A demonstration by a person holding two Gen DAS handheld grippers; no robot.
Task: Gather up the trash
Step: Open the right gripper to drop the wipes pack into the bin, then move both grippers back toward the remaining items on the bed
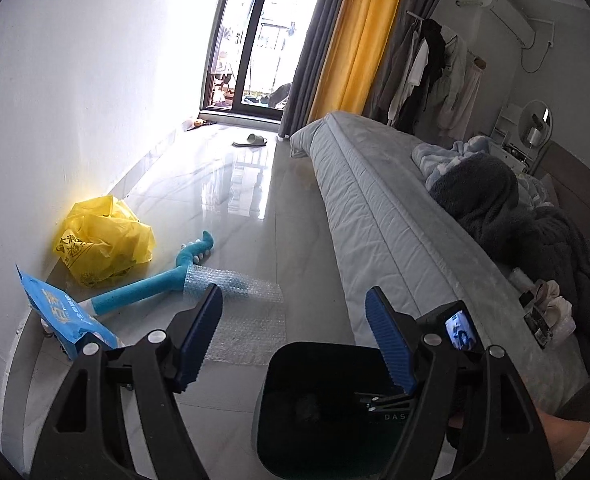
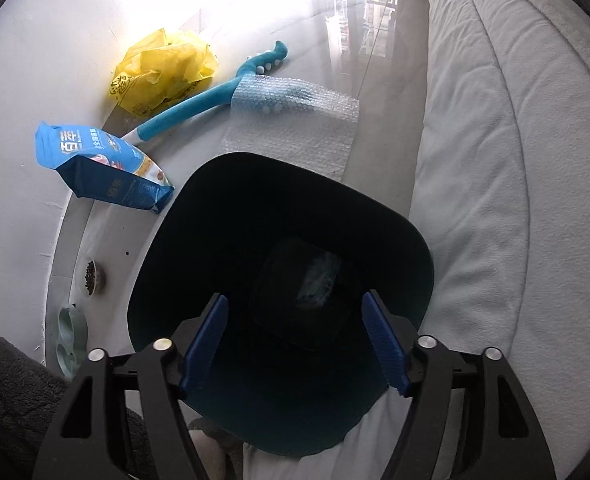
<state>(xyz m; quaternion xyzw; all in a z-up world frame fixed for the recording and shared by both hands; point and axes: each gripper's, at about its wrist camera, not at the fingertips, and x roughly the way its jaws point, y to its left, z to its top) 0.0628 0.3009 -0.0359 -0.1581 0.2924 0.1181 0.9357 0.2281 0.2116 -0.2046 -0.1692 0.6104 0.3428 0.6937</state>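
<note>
A dark bin (image 2: 199, 216) stands on the floor between the wall and the bed, with something pale (image 2: 319, 280) at its bottom. My right gripper (image 2: 295, 299) hangs open over the bin's mouth, pointing steeply down, with nothing between its blue pads. My left gripper (image 1: 295, 291) is open and empty too, above the bin's far rim (image 1: 315, 350). Beyond the bin lie a sheet of bubble wrap (image 1: 251, 312) (image 2: 295, 128), a crumpled yellow plastic bag (image 1: 103, 240) (image 2: 163, 76) and a blue pouch (image 1: 63, 312) (image 2: 103, 164).
A teal foam stick toy (image 1: 147, 284) (image 2: 199, 108) lies partly under the bubble wrap. The grey bed (image 1: 395, 216) (image 2: 515, 200) runs along the right. A bowl of kibble (image 2: 91, 278) and a green dish (image 2: 71, 340) sit by the wall. A slipper (image 1: 251, 141) lies near the glass door.
</note>
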